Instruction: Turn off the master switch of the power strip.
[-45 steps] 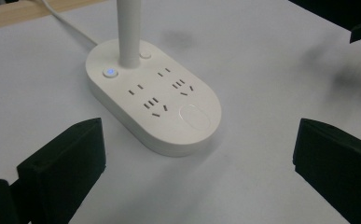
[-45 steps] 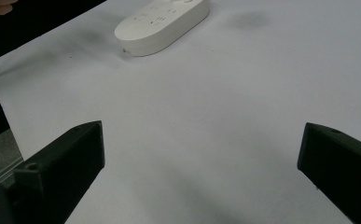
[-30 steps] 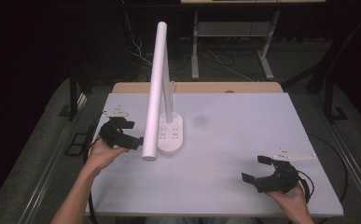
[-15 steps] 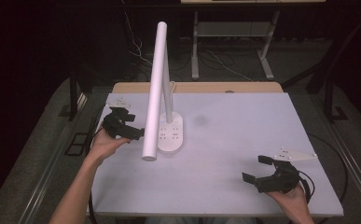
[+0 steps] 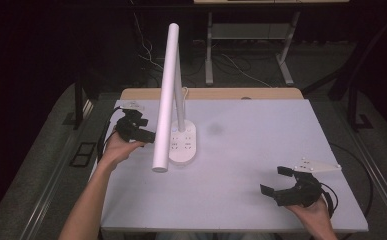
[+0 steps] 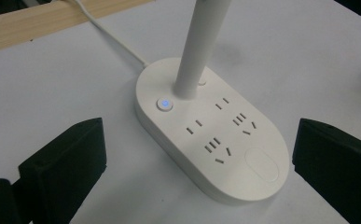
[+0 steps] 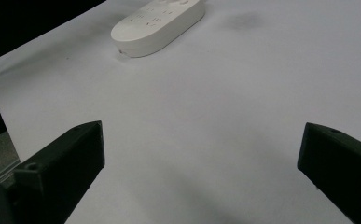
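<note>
Lamp base, a white oval plastic power-strip base (image 6: 211, 135) carrying a white tubular lamp arm (image 5: 165, 100), stands toward the left side of the pale grey table (image 5: 261, 150). The left gripper (image 5: 140, 131), jaws spread wide and empty, hovers just beside it, likely lining up on the small round button with a blue light (image 6: 164, 103). One jaw tip should press straight down, clear of the stem. The right gripper (image 5: 281, 181), likewise spread and empty, sits well apart near the front right

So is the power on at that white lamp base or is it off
On, it seems: the round button on the lamp base glows blue in the left gripper view. Whether the lamp head is lit, I cannot tell.
</note>
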`<move>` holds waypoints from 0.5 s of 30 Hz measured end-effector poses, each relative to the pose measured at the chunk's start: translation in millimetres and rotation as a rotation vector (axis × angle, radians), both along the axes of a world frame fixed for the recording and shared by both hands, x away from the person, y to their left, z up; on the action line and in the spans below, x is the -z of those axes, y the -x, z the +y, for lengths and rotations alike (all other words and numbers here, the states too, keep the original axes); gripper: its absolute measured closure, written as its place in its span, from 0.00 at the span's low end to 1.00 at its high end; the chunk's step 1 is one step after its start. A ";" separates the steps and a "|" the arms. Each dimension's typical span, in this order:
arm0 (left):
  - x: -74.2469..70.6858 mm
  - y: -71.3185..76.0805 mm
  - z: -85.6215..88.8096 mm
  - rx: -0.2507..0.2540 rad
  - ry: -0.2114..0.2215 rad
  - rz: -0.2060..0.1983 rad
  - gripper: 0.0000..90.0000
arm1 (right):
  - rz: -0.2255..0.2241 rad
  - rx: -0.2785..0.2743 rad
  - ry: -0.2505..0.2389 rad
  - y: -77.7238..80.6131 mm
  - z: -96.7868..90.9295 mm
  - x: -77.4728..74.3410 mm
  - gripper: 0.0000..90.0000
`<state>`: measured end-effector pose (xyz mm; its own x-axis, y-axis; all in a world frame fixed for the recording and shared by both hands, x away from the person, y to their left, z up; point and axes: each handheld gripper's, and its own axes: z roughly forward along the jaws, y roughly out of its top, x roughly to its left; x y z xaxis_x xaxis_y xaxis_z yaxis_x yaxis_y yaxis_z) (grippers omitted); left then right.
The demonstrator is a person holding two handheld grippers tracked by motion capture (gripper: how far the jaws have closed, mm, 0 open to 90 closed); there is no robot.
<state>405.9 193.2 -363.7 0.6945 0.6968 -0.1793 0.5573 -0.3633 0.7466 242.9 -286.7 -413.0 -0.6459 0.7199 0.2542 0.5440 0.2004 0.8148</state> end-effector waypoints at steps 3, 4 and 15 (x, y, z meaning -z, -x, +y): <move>2.6 -2.7 -1.3 -0.002 0.000 0.005 0.02 | 0.009 0.002 -0.003 0.1 -0.6 -0.3 0.00; 3.9 -4.1 -2.1 -0.004 0.001 0.007 0.02 | 0.010 0.001 -0.003 -0.1 -0.7 -0.1 0.00; 13.3 -18.1 -6.8 -0.051 0.046 0.023 0.03 | 0.011 0.001 -0.003 -0.4 -1.3 0.1 0.00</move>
<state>423.9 186.4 -377.0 0.6533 0.7220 -0.2276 0.5916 -0.2993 0.7486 243.3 -288.0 -413.1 -0.6420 0.7200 0.2635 0.5533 0.1973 0.8093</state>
